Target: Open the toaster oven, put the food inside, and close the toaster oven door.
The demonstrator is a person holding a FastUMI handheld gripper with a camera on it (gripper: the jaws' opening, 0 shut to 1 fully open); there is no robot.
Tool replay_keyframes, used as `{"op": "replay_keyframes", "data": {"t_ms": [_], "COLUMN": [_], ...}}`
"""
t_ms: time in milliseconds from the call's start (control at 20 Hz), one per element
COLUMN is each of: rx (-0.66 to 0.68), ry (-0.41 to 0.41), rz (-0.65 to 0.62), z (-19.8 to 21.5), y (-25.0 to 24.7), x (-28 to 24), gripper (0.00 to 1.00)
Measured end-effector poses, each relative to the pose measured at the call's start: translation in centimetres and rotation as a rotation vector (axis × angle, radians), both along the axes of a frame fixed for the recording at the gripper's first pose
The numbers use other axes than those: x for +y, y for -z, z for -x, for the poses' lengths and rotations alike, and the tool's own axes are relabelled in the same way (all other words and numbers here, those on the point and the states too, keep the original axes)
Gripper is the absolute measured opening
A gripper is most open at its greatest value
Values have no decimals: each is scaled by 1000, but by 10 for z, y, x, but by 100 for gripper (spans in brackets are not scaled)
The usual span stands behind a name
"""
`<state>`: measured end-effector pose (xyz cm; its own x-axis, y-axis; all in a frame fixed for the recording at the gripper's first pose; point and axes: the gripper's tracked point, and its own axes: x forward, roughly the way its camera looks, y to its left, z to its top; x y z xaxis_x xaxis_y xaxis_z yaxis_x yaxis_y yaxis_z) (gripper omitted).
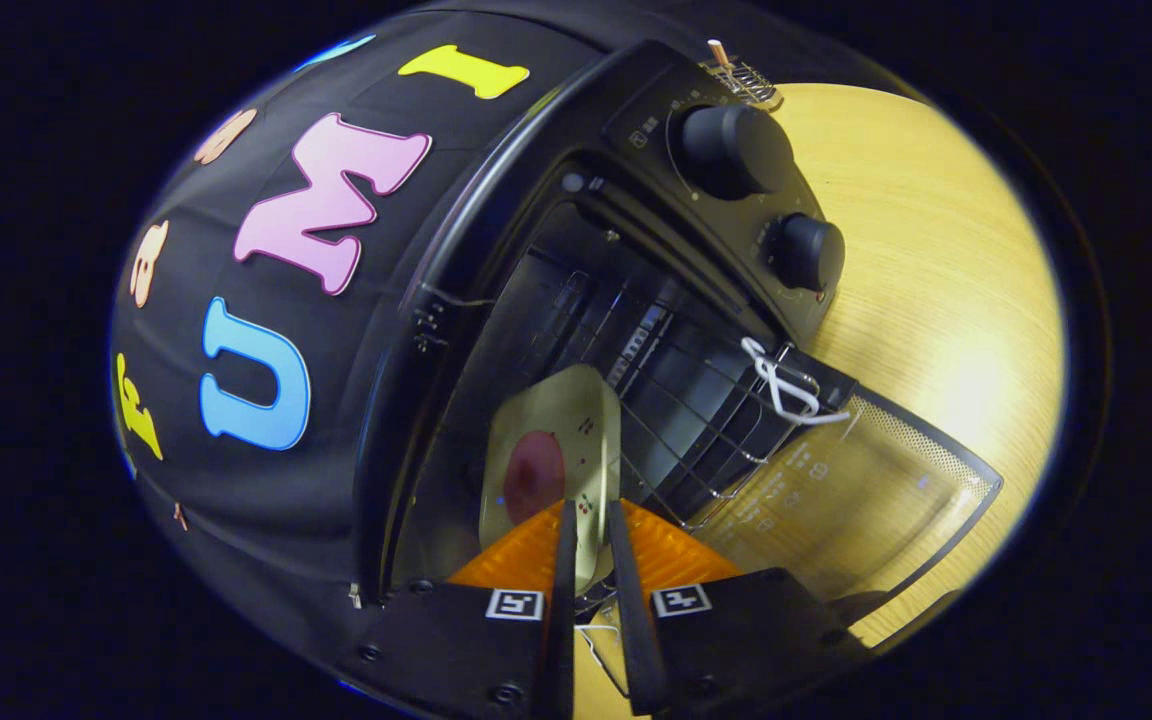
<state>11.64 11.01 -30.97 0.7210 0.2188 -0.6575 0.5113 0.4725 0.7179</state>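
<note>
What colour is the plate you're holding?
Pale cream plate, with a reddish-brown round of food on it, clamped between the gripper fingers. Clear in the gripper view.

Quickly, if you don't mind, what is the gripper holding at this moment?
Gripper: closed on the plate rim, holding the plate with food at the open oven mouth.

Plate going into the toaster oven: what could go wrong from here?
1. The gripper pinches only the near rim of the plate; the far part overhangs and could tilt, letting the food slide.
2. The plate edge could catch on the wire rack on the way in.
3. The open glass door and the white cord at its corner lie close to the path; a snag is possible.
</note>
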Motion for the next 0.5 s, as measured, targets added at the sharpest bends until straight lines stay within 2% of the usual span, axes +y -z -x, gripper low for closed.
{"op": "replay_keyframes", "data": {"t_ms": [150, 200, 250, 300, 500], "rx": [-35, -38, -38, -38, -50], "ry": [-43, -60, -78, -95, -151], "rz": [13, 24, 34, 49, 99], "z": [11, 16, 22, 28, 53], "y": [-14, -16, -18, -19, -31], "x": [9, 11, 13, 13, 9], "gripper": [76, 82, 93, 98, 99]}}
